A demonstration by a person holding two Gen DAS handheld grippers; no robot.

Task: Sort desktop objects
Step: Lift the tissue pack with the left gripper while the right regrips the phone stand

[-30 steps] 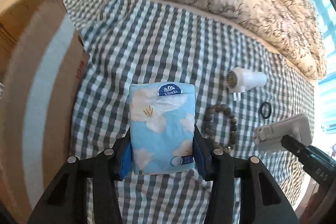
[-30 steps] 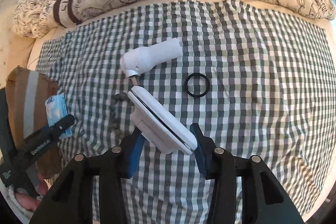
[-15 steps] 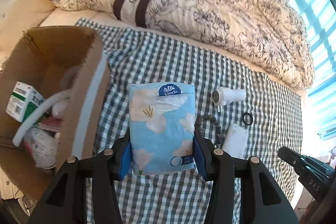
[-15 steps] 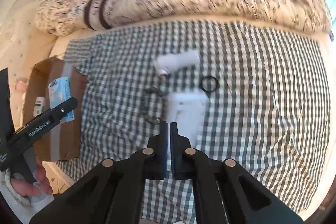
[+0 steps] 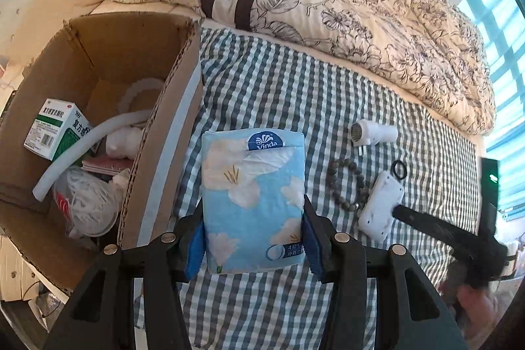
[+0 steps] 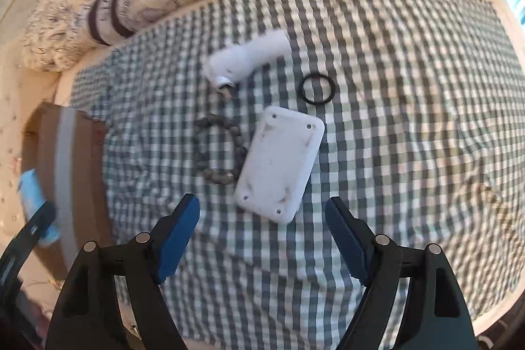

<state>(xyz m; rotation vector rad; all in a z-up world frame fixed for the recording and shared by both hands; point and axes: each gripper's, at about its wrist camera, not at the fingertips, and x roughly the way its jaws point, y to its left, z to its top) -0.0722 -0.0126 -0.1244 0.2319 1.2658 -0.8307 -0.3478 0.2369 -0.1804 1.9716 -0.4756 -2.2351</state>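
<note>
The left tool (image 5: 252, 238) is clamped on a blue tissue pack (image 5: 252, 202); both blue pads press the pack's long sides near its lower end, and most of the pack sticks out ahead of the jaws. It is carried above the checked cloth (image 5: 288, 94) on the bed, just beside the right wall of the open cardboard box (image 5: 157, 133), not yet over the opening. The grip is low on a soft, squashy pack, so I judge it could sag or pivot forward between the pads. If the release comes too soon, the pack would strike the box wall and land back on the cloth. The box already holds a green-and-white carton (image 5: 57, 128), a white tube (image 5: 85, 150) and a bagged bundle (image 5: 87, 204), so a flat drop may leave the pack perched on top.

The right tool (image 6: 262, 235) has just been opening; its jaws stand wide with nothing between them, over the cloth just short of the white flat case (image 6: 280, 164). The case lies flat, its left edge touching or very nearly touching the bead bracelet (image 6: 221, 150), with a black ring (image 6: 317, 88) just beyond its far corner and a white handheld device (image 6: 249, 61) further off. The case offers only thin edges. Closing on it from above could skid it across the cloth, bunch the fabric into the pads, or catch the bracelet along with it. The right view is blurred, so the exact gap to the beads is uncertain.
</note>
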